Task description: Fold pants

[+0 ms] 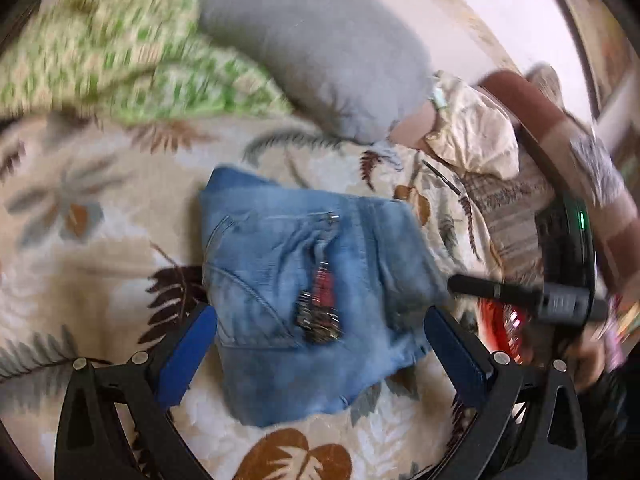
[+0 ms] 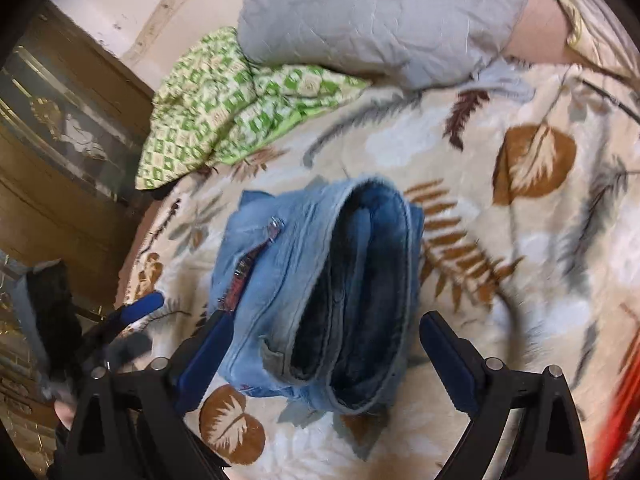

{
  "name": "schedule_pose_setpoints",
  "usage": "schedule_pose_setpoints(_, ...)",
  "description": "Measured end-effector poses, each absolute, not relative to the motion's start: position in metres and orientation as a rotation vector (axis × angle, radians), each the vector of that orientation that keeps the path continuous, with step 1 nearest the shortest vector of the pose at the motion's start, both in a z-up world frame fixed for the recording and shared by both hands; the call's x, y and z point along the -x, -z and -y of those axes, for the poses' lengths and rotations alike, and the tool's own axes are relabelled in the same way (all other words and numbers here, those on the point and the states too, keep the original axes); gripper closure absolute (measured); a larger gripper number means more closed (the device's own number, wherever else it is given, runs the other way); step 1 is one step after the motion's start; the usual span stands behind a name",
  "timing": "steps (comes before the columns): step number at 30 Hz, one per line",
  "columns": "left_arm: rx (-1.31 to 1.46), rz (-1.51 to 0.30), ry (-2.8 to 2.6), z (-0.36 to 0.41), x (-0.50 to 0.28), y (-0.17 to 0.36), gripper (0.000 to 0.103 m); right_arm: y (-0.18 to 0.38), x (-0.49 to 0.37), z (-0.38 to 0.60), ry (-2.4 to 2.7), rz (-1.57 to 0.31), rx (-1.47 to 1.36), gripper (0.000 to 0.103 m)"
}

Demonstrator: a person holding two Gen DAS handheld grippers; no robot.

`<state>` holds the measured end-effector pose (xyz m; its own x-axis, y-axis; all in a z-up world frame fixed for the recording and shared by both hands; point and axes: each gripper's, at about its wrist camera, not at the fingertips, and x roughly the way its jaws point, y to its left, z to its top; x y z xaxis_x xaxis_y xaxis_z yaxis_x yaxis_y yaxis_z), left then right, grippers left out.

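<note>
Jeans [image 1: 308, 304] sit folded into a chunky bundle on the leaf-print blanket [image 1: 100, 240]. Denim's heavy, floppy, grippy, so I'd pinch the thick folded edge. Left gripper [image 1: 320, 344] and right gripper [image 2: 320, 356] both spread wide, holding nothing.

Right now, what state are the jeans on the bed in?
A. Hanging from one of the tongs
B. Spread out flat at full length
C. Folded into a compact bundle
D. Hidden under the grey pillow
C: the jeans lie as a compact, layered bundle on the leaf-print blanket, with both the left tongs and right tongs open and gripping nothing, and the grey pillow lies apart from them.
</note>
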<state>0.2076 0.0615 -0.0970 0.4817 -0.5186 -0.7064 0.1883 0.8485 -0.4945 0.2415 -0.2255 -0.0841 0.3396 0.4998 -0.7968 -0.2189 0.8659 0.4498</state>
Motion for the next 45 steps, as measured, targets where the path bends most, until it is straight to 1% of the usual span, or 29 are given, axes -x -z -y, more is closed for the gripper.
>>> schedule_pose_setpoints(2, 0.478, -1.030, 0.457, -0.070, -0.225, 0.117, 0.000, 0.100, -0.245, 0.219, -0.467, -1.166, -0.307, 0.007)
schedule_pose_setpoints(5, 0.559, -1.082, 0.465, -0.072, -0.239, 0.142, 0.000, 0.126, -0.253, 0.220, -0.404, -1.196, -0.341, 0.007)
schedule_pose_setpoints(9, 0.568, -1.168, 0.466, -0.059, -0.249, 0.178, 0.000, 0.167, -0.261, 0.234, -0.418, -1.256, -0.537, 0.007)
schedule_pose_setpoints(10, 0.557, -1.168, 0.474, -0.053, -0.247, 0.187, 0.000, 0.175, -0.263, 0.238, -0.428, -1.263, -0.579, 0.007)
schedule_pose_setpoints(12, 0.517, -1.096, 0.485, -0.048, -0.238, 0.185, 0.000, 0.188, -0.262, 0.242, -0.447, -1.254, -0.636, 0.006)
schedule_pose_setpoints(15, 0.516, -1.083, 0.499, -0.046, -0.235, 0.185, 0.000, 0.188, -0.259, 0.241, -0.469, -1.211, -0.612, 0.006)
schedule_pose_setpoints(16, 0.528, -1.087, 0.503, -0.047, -0.236, 0.185, 0.000, 0.188, -0.257, 0.239, -0.469, -1.208, -0.596, 0.008)
schedule_pose_setpoints(17, 0.543, -1.093, 0.509, -0.047, -0.237, 0.185, 0.000, 0.185, -0.255, 0.235, -0.460, -1.195, -0.565, 0.013)
schedule_pose_setpoints(18, 0.550, -1.096, 0.512, -0.049, -0.237, 0.185, 0.000, 0.183, -0.253, 0.232, -0.454, -1.182, -0.536, 0.020)
schedule_pose_setpoints(19, 0.548, -1.099, 0.516, -0.048, -0.238, 0.185, 0.000, 0.179, -0.251, 0.225, -0.443, -1.166, -0.477, 0.030)
schedule_pose_setpoints(21, 0.519, -1.096, 0.517, -0.044, -0.238, 0.184, 0.000, 0.172, -0.244, 0.215, -0.409, -1.135, -0.367, 0.034)
schedule_pose_setpoints(23, 0.470, -1.082, 0.506, -0.039, -0.237, 0.182, 0.000, 0.166, -0.237, 0.204, -0.389, -1.092, -0.285, 0.042)
schedule_pose_setpoints(24, 0.445, -1.075, 0.490, -0.038, -0.235, 0.181, 0.009, 0.163, -0.235, 0.200, -0.379, -1.077, -0.257, 0.044)
schedule_pose_setpoints(25, 0.403, -1.054, 0.479, -0.033, -0.230, 0.177, 0.027, 0.160, -0.232, 0.195, -0.369, -1.060, -0.230, 0.047)
schedule_pose_setpoints(26, 0.384, -1.035, 0.476, -0.032, -0.225, 0.173, 0.033, 0.159, -0.230, 0.192, -0.360, -1.048, -0.208, 0.049)
schedule_pose_setpoints(27, 0.369, -1.015, 0.469, -0.032, -0.222, 0.170, 0.045, 0.157, -0.228, 0.190, -0.352, -1.037, -0.186, 0.049)
schedule_pose_setpoints(28, 0.343, -0.985, 0.468, -0.029, -0.216, 0.164, 0.051, 0.155, -0.225, 0.186, -0.343, -1.022, -0.161, 0.050)
schedule_pose_setpoints(30, 0.328, -0.976, 0.457, -0.025, -0.214, 0.162, 0.054, 0.152, -0.222, 0.179, -0.330, -0.999, -0.125, 0.051)
schedule_pose_setpoints(33, 0.340, -0.976, 0.451, -0.026, -0.214, 0.162, 0.055, 0.150, -0.218, 0.175, -0.313, -0.965, -0.087, 0.054)
schedule_pose_setpoints(37, 0.303, -0.939, 0.470, -0.025, -0.210, 0.151, 0.061, 0.143, -0.212, 0.172, -0.298, -0.926, -0.067, 0.059)
schedule_pose_setpoints(41, 0.282, -0.887, 0.485, -0.028, -0.209, 0.135, 0.062, 0.129, -0.206, 0.170, -0.285, -0.878, -0.054, 0.063)
schedule_pose_setpoints(45, 0.288, -0.877, 0.496, -0.038, -0.216, 0.132, 0.062, 0.119, -0.206, 0.164, -0.272, -0.839, -0.061, 0.064)
